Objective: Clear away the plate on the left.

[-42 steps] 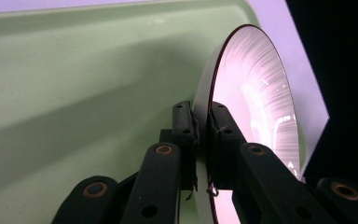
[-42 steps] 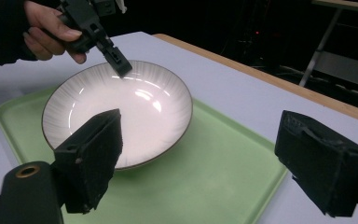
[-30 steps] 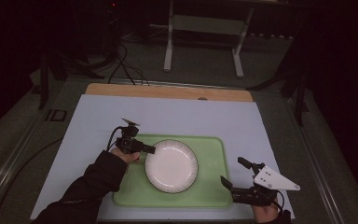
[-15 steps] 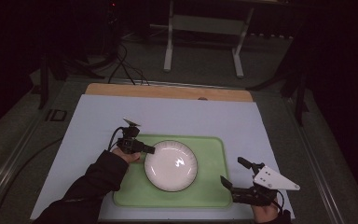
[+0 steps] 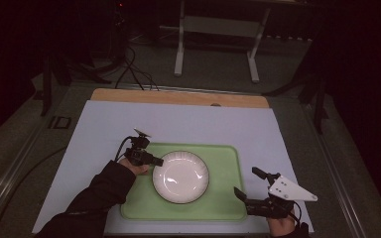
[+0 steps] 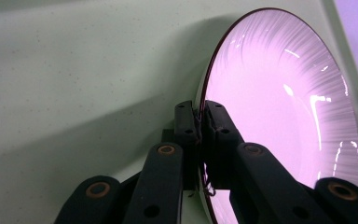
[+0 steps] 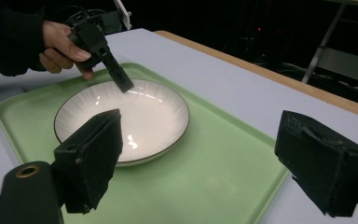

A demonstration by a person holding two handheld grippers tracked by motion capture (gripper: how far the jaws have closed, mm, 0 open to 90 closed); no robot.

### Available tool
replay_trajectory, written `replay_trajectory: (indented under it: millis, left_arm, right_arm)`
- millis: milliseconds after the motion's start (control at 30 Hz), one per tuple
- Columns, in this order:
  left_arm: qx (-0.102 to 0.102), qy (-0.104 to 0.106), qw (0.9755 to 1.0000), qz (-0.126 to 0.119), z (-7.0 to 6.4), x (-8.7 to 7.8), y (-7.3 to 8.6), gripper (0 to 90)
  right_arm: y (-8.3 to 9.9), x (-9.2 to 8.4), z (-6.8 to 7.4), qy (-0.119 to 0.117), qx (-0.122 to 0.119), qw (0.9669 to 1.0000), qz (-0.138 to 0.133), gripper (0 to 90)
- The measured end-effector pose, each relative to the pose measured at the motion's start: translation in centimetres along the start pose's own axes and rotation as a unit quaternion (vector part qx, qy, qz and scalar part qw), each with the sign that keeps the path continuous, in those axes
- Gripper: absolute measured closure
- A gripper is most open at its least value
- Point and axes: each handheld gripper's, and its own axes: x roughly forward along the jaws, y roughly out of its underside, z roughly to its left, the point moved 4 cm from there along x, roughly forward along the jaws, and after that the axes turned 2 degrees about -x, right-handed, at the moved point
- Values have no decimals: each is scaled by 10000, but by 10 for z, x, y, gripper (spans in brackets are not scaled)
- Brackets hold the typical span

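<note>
The left tongs (image 5: 155, 160) are closed on the rim of the white plate (image 5: 180, 177) at the plate's 10 o'clock edge; in the left gripper view the jaws pinch the rim with no gap. The plate lies near the middle of the green tray (image 5: 225, 198) on the bench (image 5: 258, 129). Compared with one second ago, the plate has shifted slightly toward 5 o'clock on the tray, with the left tongs remaining clamped to it. Judgement: the plate is being repositioned or readied for lifting. The right tongs (image 5: 246, 188) are wide open and hold nothing, waiting at the tray's 4 o'clock corner.
</note>
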Motion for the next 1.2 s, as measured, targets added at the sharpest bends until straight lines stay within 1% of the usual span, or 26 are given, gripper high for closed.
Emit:
replay_trajectory:
  millis: [67,167,233,367,400,433,467,500,533,567,600,633,667,700,733,767,800,867,900,933,967,1000,1067,1100,1167,1200]
  left_arm:
    - [95,-68,9999,20,-1,0,0,835]
    - [100,-87,9999,33,-2,0,-1,824]
    - [149,-199,9997,-12,-3,-1,-2,812]
    - [228,-194,9995,-122,-5,-7,-4,769]
    - [299,-257,9991,-174,-6,-10,-5,769]
    - [340,-261,9988,-230,-8,-14,-6,742]
    - [430,-276,9984,-240,-11,-17,-7,672]
    - [491,-368,9977,-303,-13,-20,-7,672]
    - [583,-404,9966,-409,-17,-25,-8,560]
    - [651,-473,9959,-416,-20,-27,-8,527]
    - [783,-521,9946,-446,-26,-33,-9,455]
    - [783,-521,9946,-446,-26,-33,-9,393]
    - [814,-526,9943,-453,-29,-36,-9,354]
    - [898,-553,9934,-442,-31,-39,-9,284]
    - [1029,-438,9929,-412,-34,-41,-7,194]
    - [1133,-379,9919,-429,-38,-43,-6,194]
    - [1207,-434,9904,-509,-41,-46,-5,183]
    - [1382,-342,9881,-584,-45,-50,-3,90]
    - [1451,-331,9866,-670,-48,-53,-2,57]
    - [1527,-300,9851,-729,-50,-56,-1,57]
    - [1583,-207,9841,-775,-52,-58,1,24]
    - [1628,-155,9825,-893,-55,-62,2,3]
    - [1768,-166,9783,-1065,-59,-69,4,0]
    - [1815,-121,9762,-1183,-61,-72,5,0]
    - [1937,-103,9707,-1419,-65,-79,7,0]
    - [1986,-10,9688,-1483,-68,-83,9,0]
  right_arm:
    - [0,0,0,-3,6,10000,1,147]
    - [0,0,0,-6,7,10000,10,147]
    - [1,0,0,-6,13,10000,11,147]
    - [1,0,0,-12,12,10000,15,147]
    - [1,0,0,-12,12,10000,15,147]
    - [1,0,0,-12,15,10000,19,147]
    - [1,0,0,-14,25,10000,12,147]
    - [1,0,0,-14,25,10000,12,147]
    - [1,0,-1,-17,21,10000,15,147]
    - [1,0,0,-17,18,10000,20,147]
    - [1,1,0,-16,15,10000,23,147]
    - [1,1,0,-16,15,10000,23,147]
    - [1,1,0,-16,14,10000,29,147]
    - [1,1,0,-12,15,10000,30,147]
    - [1,1,0,-12,15,10000,30,147]
    - [1,1,0,-13,7,10000,30,147]
    - [1,0,0,-11,-3,10000,28,147]
    - [1,0,0,-3,9,10000,23,147]
    - [0,0,0,-6,9,10000,21,147]
    - [0,0,0,-6,9,10000,21,147]
    - [0,0,0,-1,4,10000,24,147]
    - [0,0,0,-2,-4,10000,25,147]
    - [0,-1,1,-3,-8,10000,26,147]
    - [0,-1,1,5,-14,10000,19,147]
    - [0,-2,0,12,-12,10000,13,147]
    - [0,-2,0,21,-11,10000,12,147]
